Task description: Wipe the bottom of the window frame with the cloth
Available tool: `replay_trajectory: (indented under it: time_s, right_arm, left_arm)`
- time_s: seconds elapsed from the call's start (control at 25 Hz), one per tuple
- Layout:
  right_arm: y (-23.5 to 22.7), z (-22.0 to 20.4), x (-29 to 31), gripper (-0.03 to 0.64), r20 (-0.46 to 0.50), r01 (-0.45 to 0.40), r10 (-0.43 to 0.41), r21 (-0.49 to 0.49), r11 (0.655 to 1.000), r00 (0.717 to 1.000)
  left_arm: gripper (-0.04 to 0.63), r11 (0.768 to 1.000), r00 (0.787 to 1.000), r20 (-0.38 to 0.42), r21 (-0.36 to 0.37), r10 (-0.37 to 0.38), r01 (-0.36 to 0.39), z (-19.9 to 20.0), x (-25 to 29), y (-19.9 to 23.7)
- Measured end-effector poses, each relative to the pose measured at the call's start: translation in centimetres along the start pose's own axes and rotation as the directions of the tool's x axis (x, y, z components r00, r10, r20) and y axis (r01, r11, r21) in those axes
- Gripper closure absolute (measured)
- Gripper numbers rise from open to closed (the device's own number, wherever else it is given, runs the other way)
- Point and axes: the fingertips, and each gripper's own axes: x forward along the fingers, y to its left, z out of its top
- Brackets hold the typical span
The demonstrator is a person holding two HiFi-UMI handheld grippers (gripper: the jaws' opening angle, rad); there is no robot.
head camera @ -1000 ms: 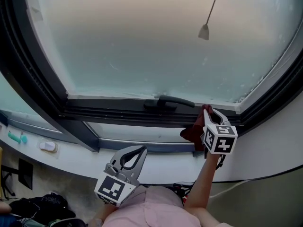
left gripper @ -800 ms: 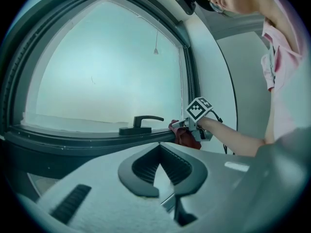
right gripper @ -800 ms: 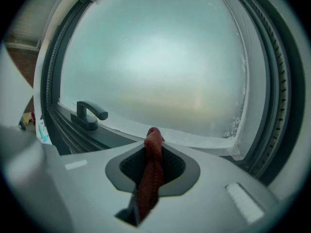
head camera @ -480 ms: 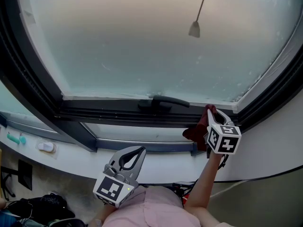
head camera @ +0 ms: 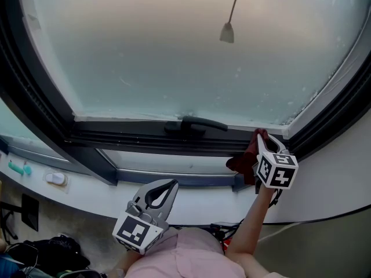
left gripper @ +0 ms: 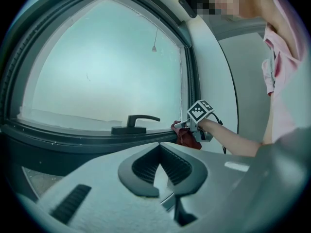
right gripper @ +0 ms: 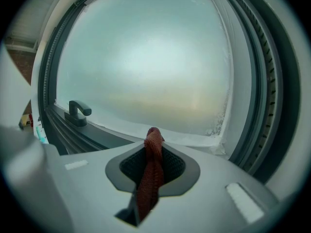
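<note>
The red cloth (head camera: 245,157) is bunched between the jaws of my right gripper (head camera: 262,138), which is shut on it. It is pressed against the dark bottom rail of the window frame (head camera: 127,135), near the right corner, to the right of the black handle (head camera: 194,124). In the right gripper view the cloth (right gripper: 152,171) runs as a twisted strip through the gripper (right gripper: 153,148), its tip over the rail (right gripper: 99,136). My left gripper (head camera: 172,185) hangs low by my body, shut and holding nothing. From the left gripper view the cloth (left gripper: 187,138) shows beside the handle (left gripper: 137,124).
A pull cord with a small weight (head camera: 226,33) hangs in front of the frosted glass. On the white sill (head camera: 87,193) at the left lie a teal item (head camera: 19,168) and a white item (head camera: 57,178). A white wall (head camera: 339,178) bounds the frame's right side.
My right gripper has slid the cloth to the right along the bottom rail, away from the handle and toward the corner. The left gripper has stayed low.
</note>
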Motion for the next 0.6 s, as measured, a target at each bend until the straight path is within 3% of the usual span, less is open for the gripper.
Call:
replay_trajectory:
  time_s: [0.08,0.4,0.6]
  right_arm:
    - [-0.7,-0.1,0.0,0.566,-0.001,0.008,-0.008,0.006,1.0,1.0]
    - [-3.4,-0.6,-0.3,0.566,-0.003,0.049,-0.049,0.029,0.998,0.999]
    - [-4.6,-0.8,-0.4,0.566,-0.004,0.066,-0.065,0.037,0.997,0.998]
  left_arm:
    - [0.597,1.0,0.999,0.034,0.011,-0.001,0.0,0.5,0.3,-0.2]
    - [0.597,1.0,0.999,0.036,0.016,0.001,-0.001,0.6,0.8,-0.7]
    - [0.597,1.0,1.0,-0.02,-0.003,-0.005,0.004,-0.3,1.0,-1.1]
